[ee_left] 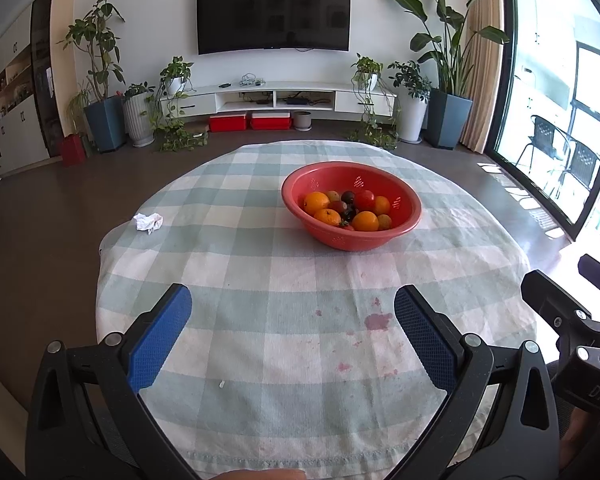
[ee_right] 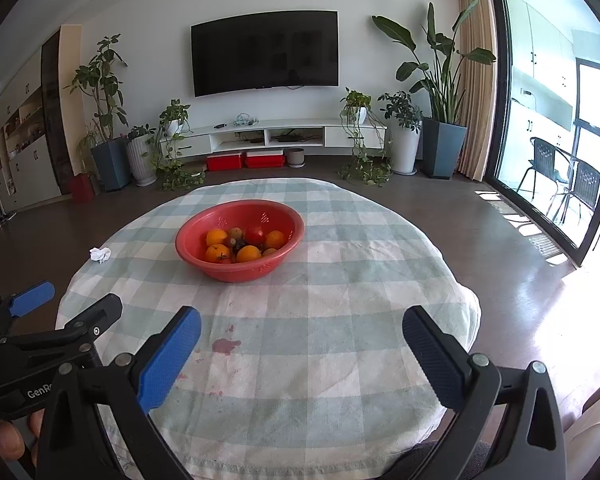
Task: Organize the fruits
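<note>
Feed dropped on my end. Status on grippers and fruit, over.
Left hand-held gripper open, empty. Right hand-held gripper open, empty. Fruit in red bowl, untouched. Crumpled tissue left of it, not blocking.

Wall television (ee_left: 273, 14) above white console (ee_left: 276, 98) — plants beside.

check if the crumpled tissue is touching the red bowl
Apart. The left wrist view shows the crumpled tissue well left of the red bowl, with bare checked cloth between.

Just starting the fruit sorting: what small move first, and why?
Probably ease the right tongs forward toward the red bowl. Both tongs, left too, are open and empty near the table's edge, and all fruit sits in that bowl.
</note>
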The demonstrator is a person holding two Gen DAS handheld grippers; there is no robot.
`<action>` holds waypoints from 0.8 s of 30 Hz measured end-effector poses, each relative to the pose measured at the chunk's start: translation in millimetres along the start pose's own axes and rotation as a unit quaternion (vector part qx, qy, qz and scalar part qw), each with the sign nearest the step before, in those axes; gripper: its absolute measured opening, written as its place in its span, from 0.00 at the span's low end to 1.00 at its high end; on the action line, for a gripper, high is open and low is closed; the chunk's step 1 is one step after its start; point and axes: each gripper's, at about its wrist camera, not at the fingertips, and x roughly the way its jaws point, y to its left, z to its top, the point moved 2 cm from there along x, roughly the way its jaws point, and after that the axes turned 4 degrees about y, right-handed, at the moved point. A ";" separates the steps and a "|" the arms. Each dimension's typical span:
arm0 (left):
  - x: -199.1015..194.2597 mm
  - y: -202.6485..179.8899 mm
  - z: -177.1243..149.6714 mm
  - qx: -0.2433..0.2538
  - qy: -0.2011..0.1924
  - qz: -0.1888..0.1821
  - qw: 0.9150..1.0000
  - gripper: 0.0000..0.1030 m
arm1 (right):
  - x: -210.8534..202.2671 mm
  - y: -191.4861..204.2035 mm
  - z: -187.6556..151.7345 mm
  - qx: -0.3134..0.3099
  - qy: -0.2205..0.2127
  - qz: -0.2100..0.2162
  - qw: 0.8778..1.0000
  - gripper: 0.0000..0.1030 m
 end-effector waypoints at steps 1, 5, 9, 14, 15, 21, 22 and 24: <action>0.1 0.0 0.0 0.000 0.000 0.001 1.000 1.00 | 0.6 0.2 -0.4 0.000 0.001 0.000 1.000 1.00; 2.0 0.2 -0.7 0.000 0.002 0.000 1.000 1.00 | 2.0 1.0 -0.4 -0.001 0.003 -0.001 1.000 1.00; 2.0 0.1 -0.6 0.000 0.002 0.000 1.000 1.00 | 2.5 0.9 -0.6 0.000 0.004 0.000 1.000 1.00; 1.6 0.0 -0.5 0.000 0.002 0.000 1.000 1.00 | 2.4 0.9 -0.5 0.000 0.004 0.000 1.000 1.00; 1.5 0.1 -0.4 0.000 0.002 0.001 1.000 1.00 | 2.3 0.9 -0.4 0.000 0.004 0.000 1.000 1.00; 2.0 0.1 -0.7 -0.001 0.003 0.001 1.000 1.00 | 2.3 0.9 -0.4 0.000 0.005 -0.001 1.000 1.00; 2.2 0.0 -0.7 -0.001 0.004 0.001 1.000 1.00 | 2.2 0.8 -0.3 0.000 0.005 -0.001 1.000 1.00; 3.7 -0.3 -2.7 -0.002 0.006 0.001 1.000 1.00 | 3.5 1.1 -1.0 0.001 0.006 -0.001 1.000 1.00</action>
